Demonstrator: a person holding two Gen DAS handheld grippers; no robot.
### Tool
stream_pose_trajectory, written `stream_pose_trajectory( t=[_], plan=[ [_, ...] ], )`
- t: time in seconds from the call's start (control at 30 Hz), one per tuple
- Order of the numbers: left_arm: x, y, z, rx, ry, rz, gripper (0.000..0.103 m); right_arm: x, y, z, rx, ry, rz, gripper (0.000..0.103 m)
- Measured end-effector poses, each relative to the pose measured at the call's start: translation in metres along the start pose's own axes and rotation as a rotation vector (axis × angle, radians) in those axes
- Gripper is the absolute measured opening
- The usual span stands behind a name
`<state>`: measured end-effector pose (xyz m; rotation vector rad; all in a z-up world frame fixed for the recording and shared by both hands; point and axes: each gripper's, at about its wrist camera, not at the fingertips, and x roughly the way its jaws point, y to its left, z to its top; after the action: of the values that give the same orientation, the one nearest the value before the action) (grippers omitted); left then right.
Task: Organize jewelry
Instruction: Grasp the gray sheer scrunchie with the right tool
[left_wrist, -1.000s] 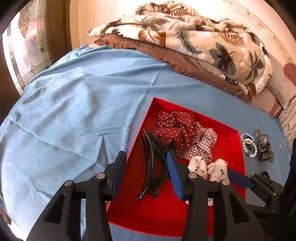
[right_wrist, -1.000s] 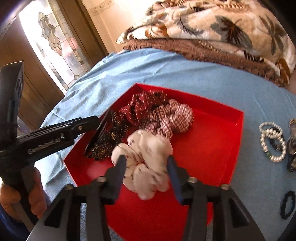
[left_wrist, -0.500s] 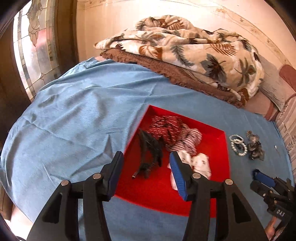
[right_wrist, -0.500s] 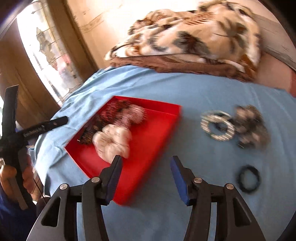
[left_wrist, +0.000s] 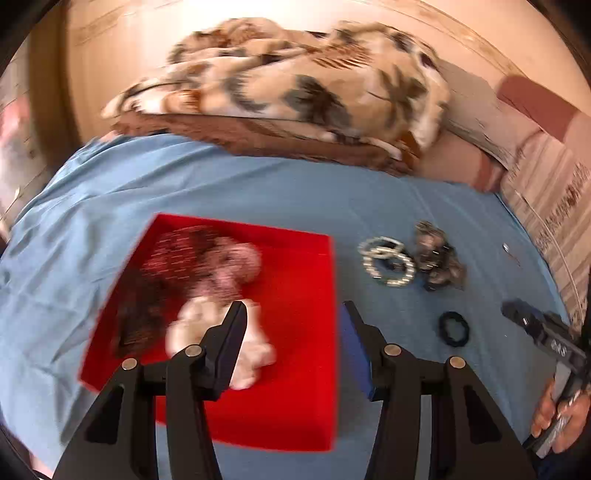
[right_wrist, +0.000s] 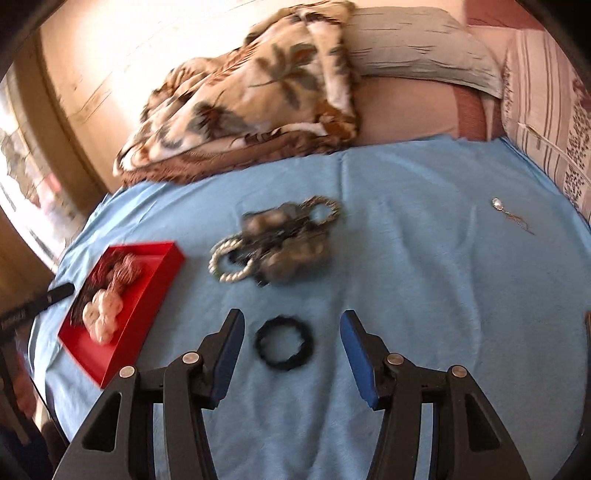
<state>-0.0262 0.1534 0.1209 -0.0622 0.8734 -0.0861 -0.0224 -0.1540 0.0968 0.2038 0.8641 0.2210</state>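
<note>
A red tray (left_wrist: 295, 373) on the blue sheet holds patterned scrunchies (left_wrist: 207, 258), a dark hair claw and a white scrunchie (left_wrist: 192, 325). My left gripper (left_wrist: 293, 308) hovers open over the tray's right half with nothing between its fingers. Right of the tray lie pearl bracelets (left_wrist: 386, 262), a grey scrunchie pile (left_wrist: 437, 254) and a black hair tie (left_wrist: 453, 343). In the right wrist view my right gripper (right_wrist: 291, 317) stands open above that black hair tie (right_wrist: 284, 363), which lies flat on the sheet between the fingers. The pads do not touch it.
A folded leaf-print blanket (right_wrist: 251, 99) and pillows (right_wrist: 417, 44) lie at the far end of the bed. A small silver pendant (right_wrist: 498, 204) rests far right on the sheet. A hand (left_wrist: 554, 417) holds the right gripper at the left view's right edge.
Both grippers drew back from the tray and swung right. The white scrunchie and hair claw stayed in the tray. The right gripper now hangs over the black hair tie.
</note>
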Motion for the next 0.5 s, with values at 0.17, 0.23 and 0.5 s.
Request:
stream_pose_trajectory(
  t=[0.17,0.23,0.5],
  plan=[
    [0.024,-0.032,0.005,0.018,0.030,-0.024,0.051,0.034,-0.008,0.028,0.053,0.015,0.042,0.058],
    [0.034,-0.040,0.010,0.012,0.044,-0.027,0.051,0.056,-0.006,0.038,0.067,0.031,0.040,0.058],
    [0.072,-0.066,0.031,0.079,0.077,-0.003,0.051,0.099,-0.016,0.043,0.108,0.109,0.082,0.007]
  ],
)
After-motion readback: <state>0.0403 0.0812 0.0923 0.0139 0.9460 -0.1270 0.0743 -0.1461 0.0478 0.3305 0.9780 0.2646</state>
